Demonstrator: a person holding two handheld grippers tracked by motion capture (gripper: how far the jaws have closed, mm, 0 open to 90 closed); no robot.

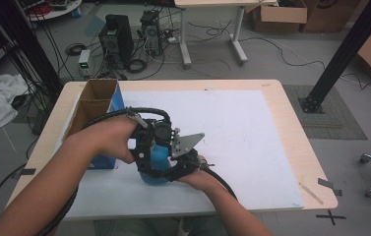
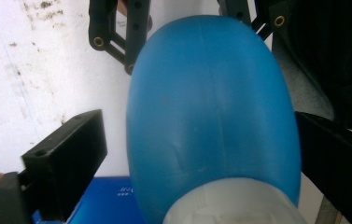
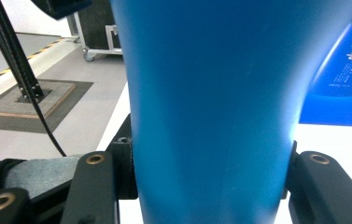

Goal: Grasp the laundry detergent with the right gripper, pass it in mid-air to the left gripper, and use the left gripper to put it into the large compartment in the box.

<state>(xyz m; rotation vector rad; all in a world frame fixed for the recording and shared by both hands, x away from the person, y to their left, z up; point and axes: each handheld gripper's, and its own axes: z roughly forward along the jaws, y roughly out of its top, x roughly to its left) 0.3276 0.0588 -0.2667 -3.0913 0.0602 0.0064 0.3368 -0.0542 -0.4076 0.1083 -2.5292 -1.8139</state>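
Pale wood table [image 1: 291, 128], rounded corners, its top largely covered by a white sheet [image 1: 252, 142] that carries grey smudges in the left gripper view.

Cardboard box [image 1: 97, 101], open-topped, blue on its outer faces, standing at the table's left edge. A blue printed panel with white characters shows at the right of the right gripper view (probably the same box, but I cannot tell for certain).

Blue plastic bottle [image 1: 159, 155] — smooth, rounded body, pale grey-white neck or cap toward the left gripper's camera [image 2: 232, 205] — held near the front-middle of the sheet, just right of the box, between the two grippers.

Left gripper [image 1: 146, 142], held in the person's left hand [image 1: 109, 140]: its jaws stand apart on either side of the bottle's body. The left jaw clears the bottle with white sheet showing between; whether the right jaw touches it I cannot tell.

Right gripper [image 1: 180, 164], grey three-cornered plate on top, held in the right hand [image 1: 200, 178]: both jaws pressed against the bottle's sides, clamping it — the bottle rises wider above the jaws in the right gripper view.
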